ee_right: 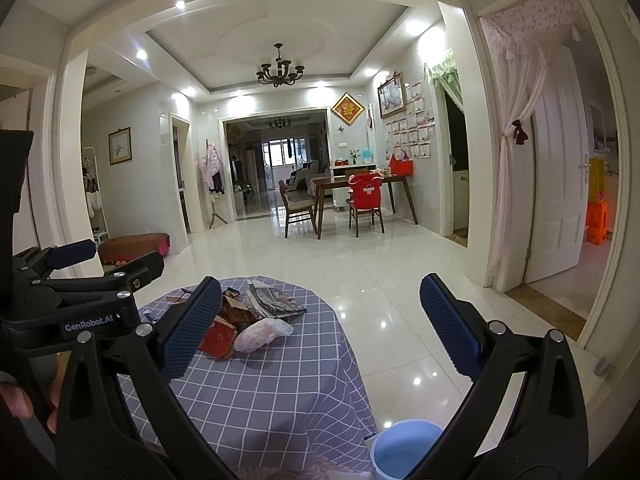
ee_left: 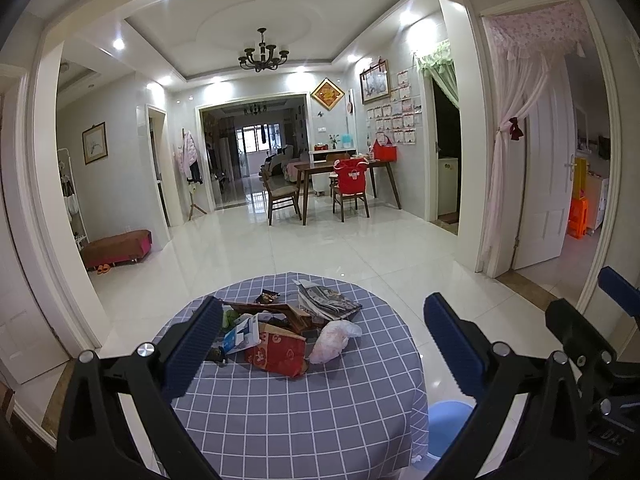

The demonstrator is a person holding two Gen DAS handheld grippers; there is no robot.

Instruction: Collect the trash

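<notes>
Your table [ee_left: 304, 412] wears a grey-blue cloth checked in thin white lines. On it you have a red printed cardboard box [ee_left: 276, 354], a pale pink-white plastic bag [ee_left: 334, 338] and a grey-toned newspaper [ee_left: 326, 298] — beside it, a light blue plastic bucket [ee_right: 404, 448]. Your tongs' pads [ee_left: 192, 344] — dark blue on black.

trash pile [ee_left: 280, 332] on table [ee_left: 304, 412] centre | bucket [ee_right: 404, 448] on floor, right of table

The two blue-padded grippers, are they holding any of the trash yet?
No. The left gripper and the right gripper are both wide open and empty, above the grey checked tablecloth where the trash pile lies.
</notes>
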